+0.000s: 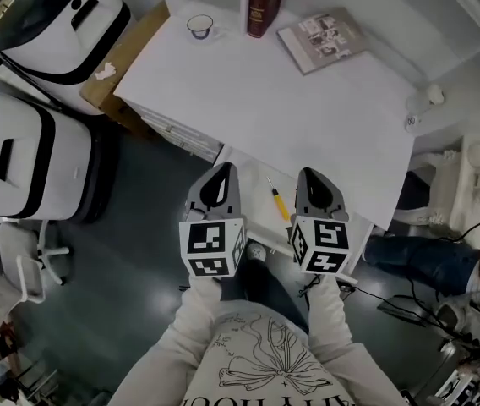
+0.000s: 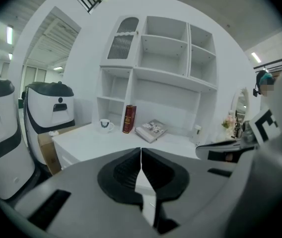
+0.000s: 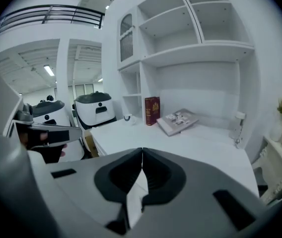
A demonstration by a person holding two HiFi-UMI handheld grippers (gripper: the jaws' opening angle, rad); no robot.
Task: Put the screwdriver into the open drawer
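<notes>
Head view looks down on a white desk (image 1: pixel 274 100) whose front drawer (image 1: pixel 255 194) is pulled out toward the person. The screwdriver (image 1: pixel 280 200), with its yellow handle, appears to lie inside on the drawer's white bottom, between the two grippers and touched by neither. The left gripper (image 1: pixel 222 169) hangs over the drawer's left part and the right gripper (image 1: pixel 308 174) over its right. In its own view each claw has its black pads pressed tip to tip with nothing held between them. Further back on the desk a small mug (image 1: pixel 199 26) stands near the left corner; what it holds cannot be made out. Just beside it a dark red book (image 1: pixel 265 2) stands upright, and to the right a magazine (image 1: pixel 322 39) lies flat at an angle. A small white bottle (image 1: pixel 433 96) sits at the desk's far right edge. The left gripper view shows a white shelf unit (image 2: pixel 163 58) with open compartments rising from the back of the desk. A cardboard box (image 1: pixel 130 53) rests against the desk's left end with a scrap of white on top. Two bulky white-and-black machines (image 1: pixel 58 19) stand beyond the box on the dark, glossy floor (image 1: pixel 139 252). At the right, another person's leg in blue jeans (image 1: pixel 417 260) reaches out near some cables.
</notes>
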